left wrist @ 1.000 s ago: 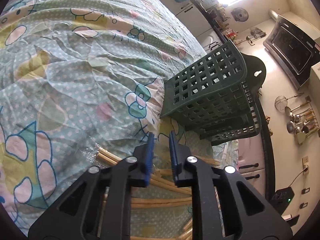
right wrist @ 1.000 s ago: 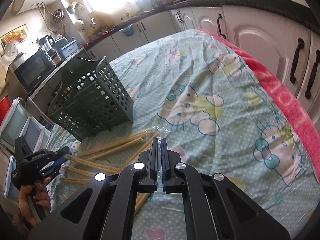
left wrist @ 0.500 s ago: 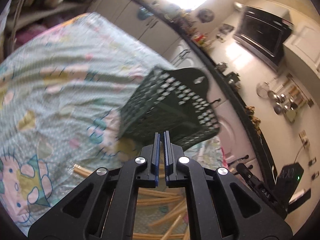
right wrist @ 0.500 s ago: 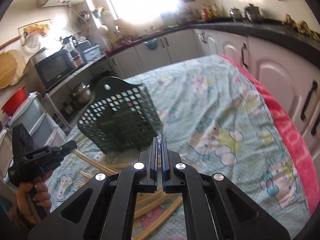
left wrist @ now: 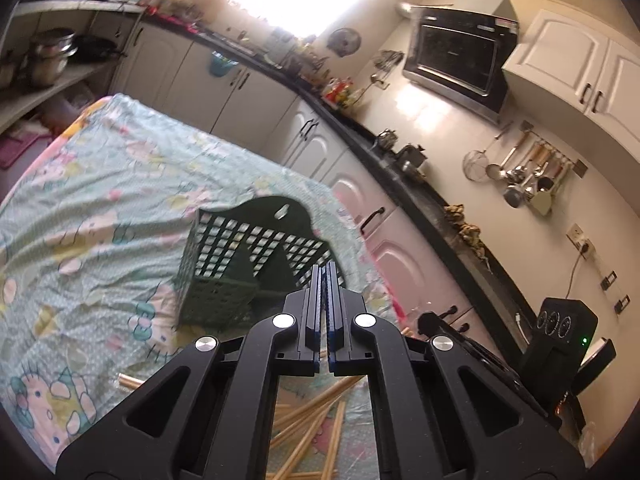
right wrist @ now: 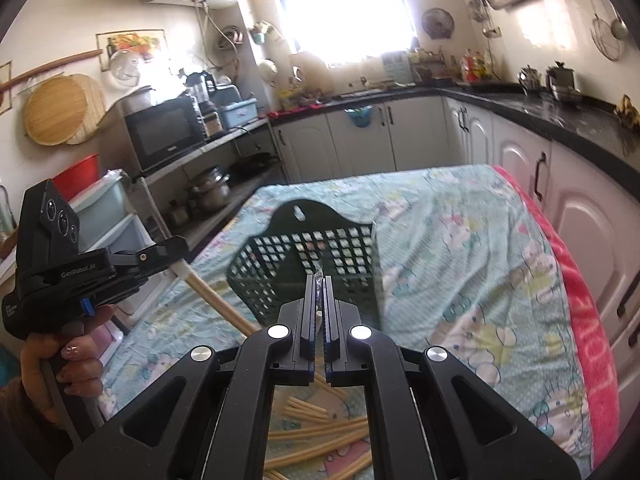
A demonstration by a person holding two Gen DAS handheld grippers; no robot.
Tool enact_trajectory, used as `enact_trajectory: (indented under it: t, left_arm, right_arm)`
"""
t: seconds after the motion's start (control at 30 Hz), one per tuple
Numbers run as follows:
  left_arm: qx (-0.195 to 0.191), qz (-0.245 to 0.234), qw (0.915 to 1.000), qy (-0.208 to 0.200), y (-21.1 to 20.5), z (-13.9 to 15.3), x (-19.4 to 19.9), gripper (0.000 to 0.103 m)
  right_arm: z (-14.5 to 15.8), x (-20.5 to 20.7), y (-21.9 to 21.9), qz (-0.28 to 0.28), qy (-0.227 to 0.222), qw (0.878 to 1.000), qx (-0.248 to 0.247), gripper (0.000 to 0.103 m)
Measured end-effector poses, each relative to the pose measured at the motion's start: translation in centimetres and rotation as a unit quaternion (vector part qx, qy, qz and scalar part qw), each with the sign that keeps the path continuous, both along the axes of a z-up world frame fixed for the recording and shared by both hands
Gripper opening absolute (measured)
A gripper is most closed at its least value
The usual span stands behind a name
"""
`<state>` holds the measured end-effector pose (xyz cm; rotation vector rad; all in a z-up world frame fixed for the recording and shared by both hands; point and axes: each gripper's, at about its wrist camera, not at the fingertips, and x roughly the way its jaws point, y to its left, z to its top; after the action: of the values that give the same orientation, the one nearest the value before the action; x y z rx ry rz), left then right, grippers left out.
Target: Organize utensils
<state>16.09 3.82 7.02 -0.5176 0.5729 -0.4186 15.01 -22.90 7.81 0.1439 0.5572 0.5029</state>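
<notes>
1. The left gripper (left wrist: 325, 270) has its jaws nearly together. In the right wrist view a pale wooden chopstick (right wrist: 216, 300) slants down from its jaws toward the cloth, so it grips that stick.
2. The right gripper (right wrist: 319, 280) is pinched almost closed on a crinkly clear wrapper (right wrist: 319, 270) with a pale sliver between the ribbed blue pads.
3. A dark green plastic basket (right wrist: 320, 264), a square-holed lattice with a rounded hanging tab, stands on the cloth just ahead of both grippers.
4. Loose bamboo sticks (right wrist: 320, 436), long, thin and pale yellow, lie crisscrossed below the grippers, near the basket's base.
5. The cloth (left wrist: 100, 208) is wrinkled mint fabric with cartoon prints; a red fuzzy towel (right wrist: 580, 320) edges its right side.
</notes>
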Motion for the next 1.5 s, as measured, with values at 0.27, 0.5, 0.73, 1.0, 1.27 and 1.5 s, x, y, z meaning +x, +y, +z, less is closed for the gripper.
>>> enact_trajectory:
  t: [0.27,0.5,0.73,1.0,1.27,1.5]
  left_arm:
    - [0.010,-0.016,0.9989,-0.043,-0.4,4.2,-0.5,0.000]
    - [0.011,-0.011,0.9968,-0.078,0.1,8.0,-0.5,0.000]
    - [0.011,0.012,0.9933,-0.114,1.3,11.7,0.0,0.000]
    - [0.011,0.046,0.9901,-0.132,3.2,14.1,1.0,0.000]
    - [0.024,0.072,0.9895,-0.122,4.4,13.3,1.9,0.000]
    - [0.037,0.086,0.9905,-0.100,5.4,11.3,2.6,0.000]
  right_arm:
    - [3.7,-0.1,0.4,0.015,-0.037,0.999,0.008,0.003]
    - [7.5,0.1,0.4,0.016,-0.073,0.997,0.024,0.003]
    - [11.7,0.7,0.3,0.007,-0.121,0.992,0.038,0.003]
    - [14.4,2.3,-0.3,-0.011,-0.146,0.988,0.045,0.003]
    - [13.6,4.3,-0.6,-0.026,-0.136,0.989,0.048,0.003]
    - [11.4,5.9,-0.6,-0.032,-0.112,0.992,0.048,0.003]
